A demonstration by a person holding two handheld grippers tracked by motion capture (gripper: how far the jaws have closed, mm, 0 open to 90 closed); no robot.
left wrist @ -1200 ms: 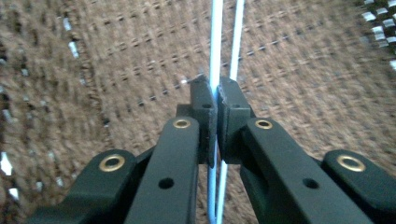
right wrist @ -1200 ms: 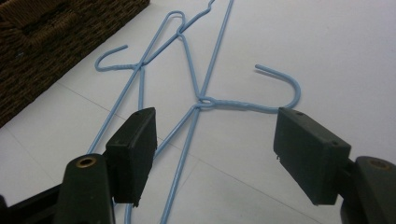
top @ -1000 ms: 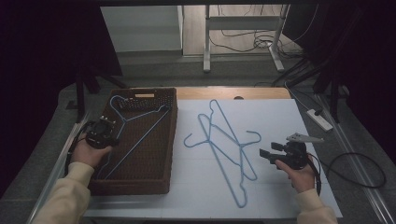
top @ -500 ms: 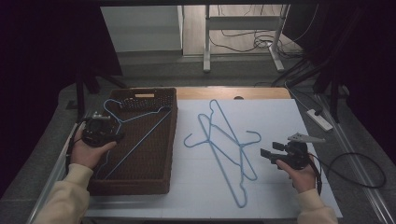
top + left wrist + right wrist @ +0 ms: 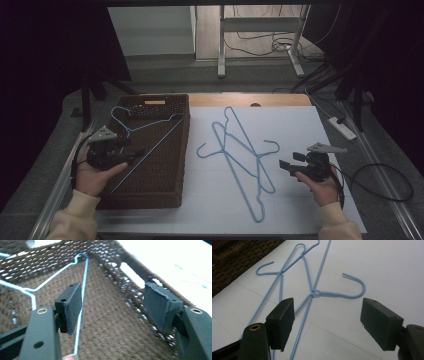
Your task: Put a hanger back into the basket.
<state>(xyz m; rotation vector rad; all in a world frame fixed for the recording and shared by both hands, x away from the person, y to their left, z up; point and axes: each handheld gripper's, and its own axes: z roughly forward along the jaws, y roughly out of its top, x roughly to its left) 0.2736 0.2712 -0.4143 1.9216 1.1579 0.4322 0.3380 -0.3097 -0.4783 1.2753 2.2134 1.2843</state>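
High view first: a dark woven basket [image 5: 150, 195] sits on the left of the white table [image 5: 310, 125], with one blue wire hanger [image 5: 150, 137] lying inside it, hook toward the far left corner. Two more crossed hangers [image 5: 240, 155] lie on the bare table to the right of the basket, their hooks pointing opposite ways. The left gripper [image 5: 131, 156] hovers over the basket's left side with its jaws spread wide; in the left gripper view the wire runs just beside one pad [image 5: 72, 306], not pinched. The right gripper [image 5: 290, 164] hangs near the right-hand hook of the pair, jaws also apart and holding nothing. I'd guess the hangers are being moved into the basket. My worry is the tangle: because the two wires overlap, lifting one may drag the other, or a thin wire could slip between the pads.
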